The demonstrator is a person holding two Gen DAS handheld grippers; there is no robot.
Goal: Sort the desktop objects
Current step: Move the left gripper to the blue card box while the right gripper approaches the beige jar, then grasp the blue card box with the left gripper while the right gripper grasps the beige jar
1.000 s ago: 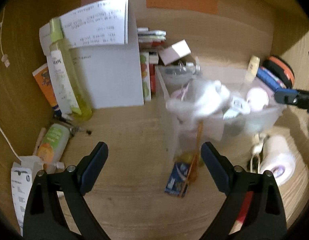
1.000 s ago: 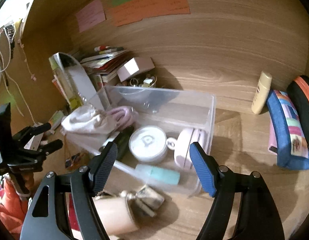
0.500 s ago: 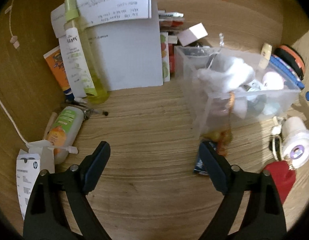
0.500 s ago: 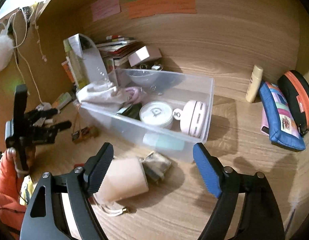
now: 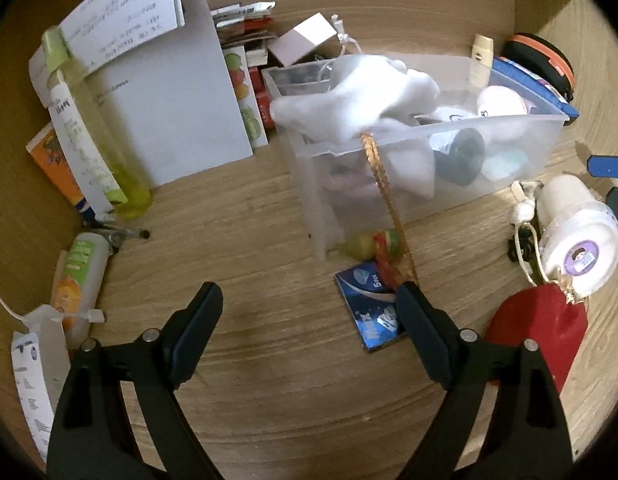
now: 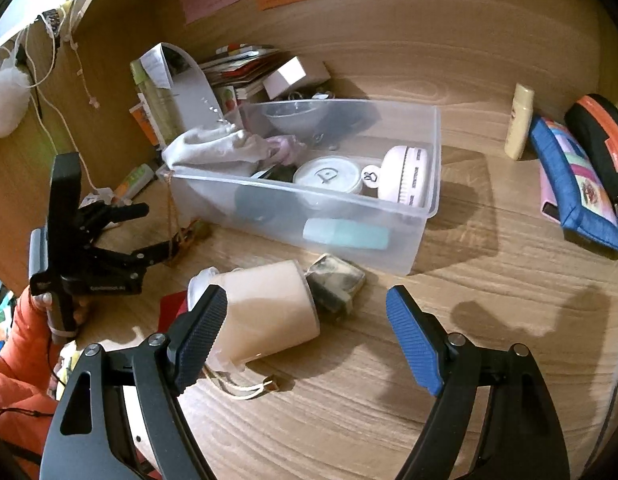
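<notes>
While its jaws stood wide apart with nothing between them, the left gripper (image 5: 309, 312) hung tilted down over bare wooden desk (image 5: 269, 380). Just beside its right finger lay a blue packet (image 5: 369, 312), flat on the wood, with a braided cord (image 5: 383, 184) running over it from the white cloth (image 5: 361, 100) draped on the near corner of the clear plastic bin (image 5: 521, 148). A small yellow-green trinket (image 5: 365, 242) lay against the foot of the bin. Farther left, a tall yellow bottle (image 5: 89, 140) leaned by a white sheet of paper (image 5: 177, 108), and an orange-labelled bottle (image 5: 75, 276) lay on its side.

The right gripper (image 6: 307, 320) was likewise open and held nothing, pointing down at the desk in front of the bin. A beige cup (image 6: 269, 304) lay on its side just beyond its left finger, touching a crumpled grey wrapper (image 6: 337, 280). Inside the bin sat a round white tin (image 6: 327, 174) and a pink fan (image 6: 405, 176). Well to the right, a blue pouch (image 6: 573, 184) rested against the wall beside a cream tube (image 6: 519, 120).
</notes>
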